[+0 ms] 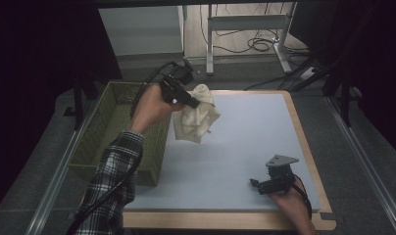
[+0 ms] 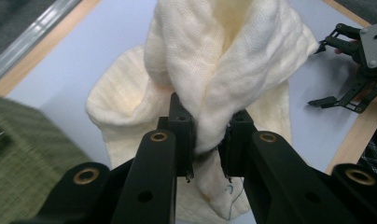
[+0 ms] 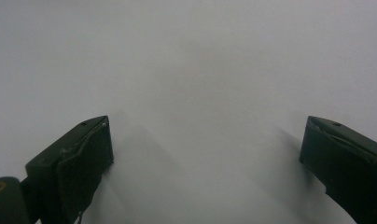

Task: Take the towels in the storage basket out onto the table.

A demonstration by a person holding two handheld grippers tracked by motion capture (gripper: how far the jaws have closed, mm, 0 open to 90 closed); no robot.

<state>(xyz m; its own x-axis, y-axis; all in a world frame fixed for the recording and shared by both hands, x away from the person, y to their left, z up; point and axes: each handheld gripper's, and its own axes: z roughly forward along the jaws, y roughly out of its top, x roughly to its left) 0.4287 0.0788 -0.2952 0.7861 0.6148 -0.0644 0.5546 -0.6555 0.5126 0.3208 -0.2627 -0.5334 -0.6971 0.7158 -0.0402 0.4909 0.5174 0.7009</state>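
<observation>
A cream knitted cloth (image 1: 196,120) hangs bunched above the left part of a pale blue table mat (image 1: 250,147), just beside a green woven basket (image 1: 115,127) at the table's left edge. The left gripper (image 1: 192,101) pinches a fold of the cloth between its jaws, with the rest drooping below. Well apart, near the table's front right corner, the right gripper (image 1: 257,184) rests on the mat, its jaws spread wide with nothing between them.
</observation>
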